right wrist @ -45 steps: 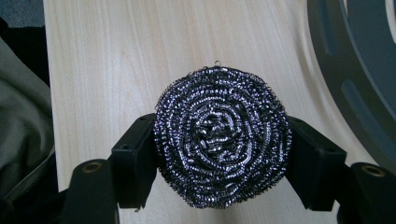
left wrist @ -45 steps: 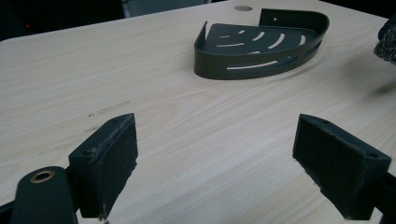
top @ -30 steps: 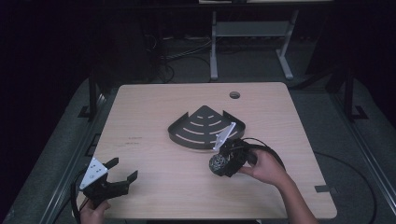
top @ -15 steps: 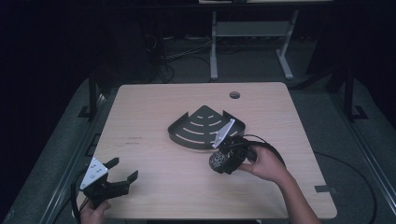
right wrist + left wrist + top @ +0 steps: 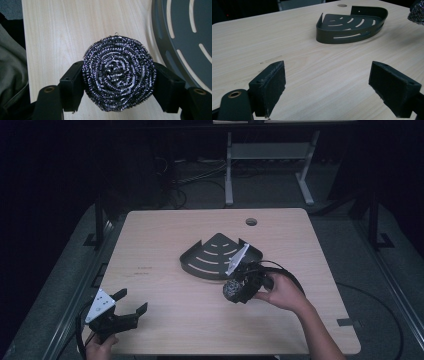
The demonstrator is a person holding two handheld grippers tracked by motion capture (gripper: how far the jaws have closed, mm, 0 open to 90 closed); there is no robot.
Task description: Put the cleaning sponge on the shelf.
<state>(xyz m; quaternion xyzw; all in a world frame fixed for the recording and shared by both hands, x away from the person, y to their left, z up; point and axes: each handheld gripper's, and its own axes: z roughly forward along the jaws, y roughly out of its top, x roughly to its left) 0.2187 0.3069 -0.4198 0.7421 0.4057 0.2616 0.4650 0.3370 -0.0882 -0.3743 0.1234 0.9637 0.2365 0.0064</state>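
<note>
From where I stand, a pale wooden table point(image 5: 165, 240) sits under dim light, with a dark, quarter-round corner shelf point(image 5: 215, 257) lying flat near its middle, curved wall toward the person and slots cut through its floor. The right gripper point(image 5: 233, 291), held in the person's right hand point(image 5: 280, 292), hovers just beside the shelf's near right edge, its grey three-cornered plate overlapping the shelf rim from the high view. Its jaws are closed snugly on a steel wool scourer point(image 5: 118, 72), a round coil of shiny wire pinched from both sides between the black pads point(image 5: 72, 87); in the right gripper view the scourer hangs above bare wood, with the shelf's slotted floor point(image 5: 185, 32) close by at the right. A black cable loops back from this gripper past the hand. The left gripper point(image 5: 131, 306) is well apart, at the near left corner of the table, gripped by the left hand point(image 5: 100, 350) at the table's edge; its jaws stand wide apart with nothing between them, only open wood ahead, and the shelf point(image 5: 352, 23) lies farther off in its line of sight. A round cable hole point(image 5: 251, 221) pierces the tabletop beyond the shelf. Behind the table, on the dark floor, stand a white metal frame point(image 5: 270, 167) and a tangle of cables point(image 5: 185, 185). Nothing lies between the scourer and the shelf.
</note>
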